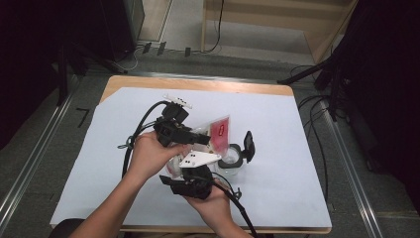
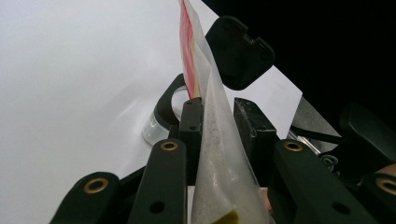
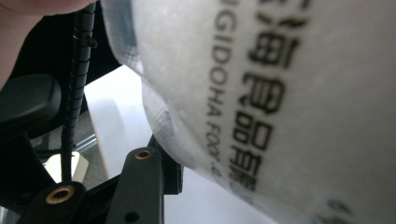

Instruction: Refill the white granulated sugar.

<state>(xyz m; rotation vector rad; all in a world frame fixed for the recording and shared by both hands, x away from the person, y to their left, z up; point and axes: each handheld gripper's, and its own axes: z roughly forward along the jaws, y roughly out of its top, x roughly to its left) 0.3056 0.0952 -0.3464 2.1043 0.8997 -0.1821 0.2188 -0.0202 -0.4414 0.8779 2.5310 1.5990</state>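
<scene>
The jaws of the left gripper (image 2: 219,116) were pinched on a translucent plastic food pouch with a red printed panel (image 2: 212,140), whose film ran up between the two black fingers in the left gripper view. Whether the jaws of the right gripper (image 1: 190,184) were spread or pressed together could not be told: in the right gripper view the pouch (image 3: 280,93) lay close against the lens, with black printed lettering on its frosted film, and hid all but one finger.

From the left of the high view, the left hand (image 1: 148,153) held the left gripper (image 1: 203,139) over the middle of the white sheet covering the wooden table (image 1: 277,129). The pouch (image 1: 219,130) was lifted clear of the sheet, its red panel uppermost, just right of that gripper. Below it the right hand (image 1: 213,198) held the right gripper, the grey three-cornered plate (image 1: 198,159) on top of it lying between the two hands. Just right of the pouch stood one clear round jar with a black rim (image 1: 230,158), its black hinged lid (image 1: 248,145) swung open and upright. In the left gripper view the jar (image 2: 163,112) and lid (image 2: 239,53) stood directly behind the pouch, which covered part of the jar's mouth.

One pouch, one jar, one lid and two grippers were counted. Two black cables trailed off the grippers toward the near edge.
</scene>
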